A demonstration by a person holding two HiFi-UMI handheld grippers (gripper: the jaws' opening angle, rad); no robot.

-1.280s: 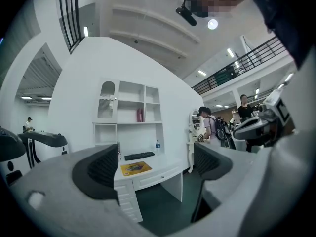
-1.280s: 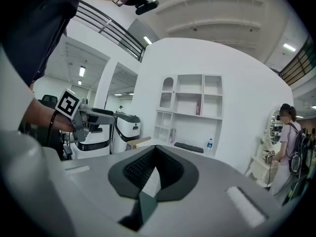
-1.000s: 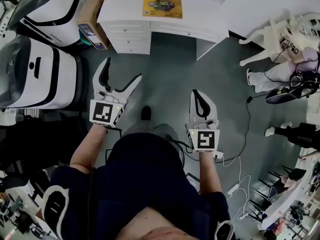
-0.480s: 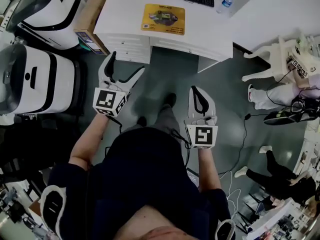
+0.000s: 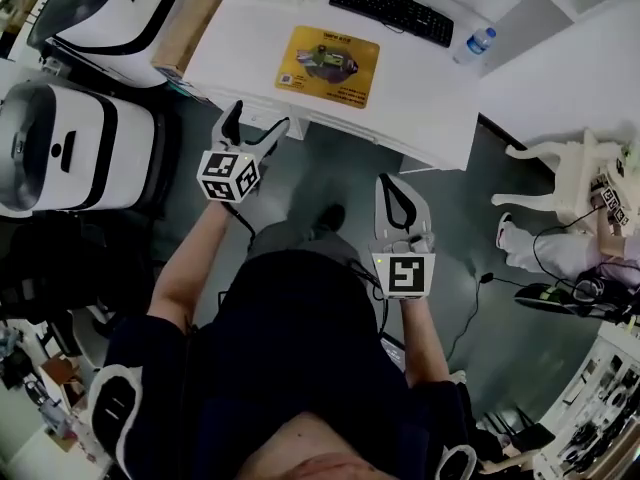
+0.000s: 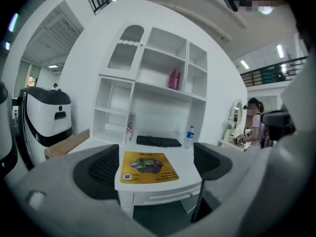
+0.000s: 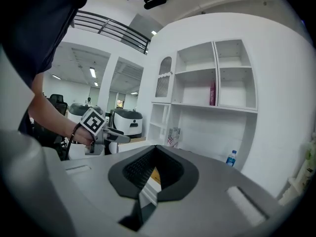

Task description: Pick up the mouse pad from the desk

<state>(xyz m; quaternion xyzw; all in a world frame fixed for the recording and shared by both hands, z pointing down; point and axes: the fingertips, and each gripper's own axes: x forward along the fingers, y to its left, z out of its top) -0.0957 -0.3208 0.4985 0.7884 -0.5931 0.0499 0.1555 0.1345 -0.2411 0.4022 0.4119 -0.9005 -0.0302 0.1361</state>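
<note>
mouse pad (image 5: pixel 328 65): flat on table (image 5: pixel 420 98);
bottle (image 5: pixel 473 44): upright on table;
left gripper (image 5: pixel 258 120): jaws apart, empty;
right gripper (image 5: pixel 395 186): jaws together

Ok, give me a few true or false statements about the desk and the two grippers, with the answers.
1. The mouse pad lies flat on the desk, touched by neither gripper. True.
2. The left gripper is shut. False: its jaws stand apart, with nothing between them.
3. The keyboard lies on the mouse pad. False: it lies beyond the pad, apart from it.
4. The right gripper is shut and holds nothing. True.
</note>
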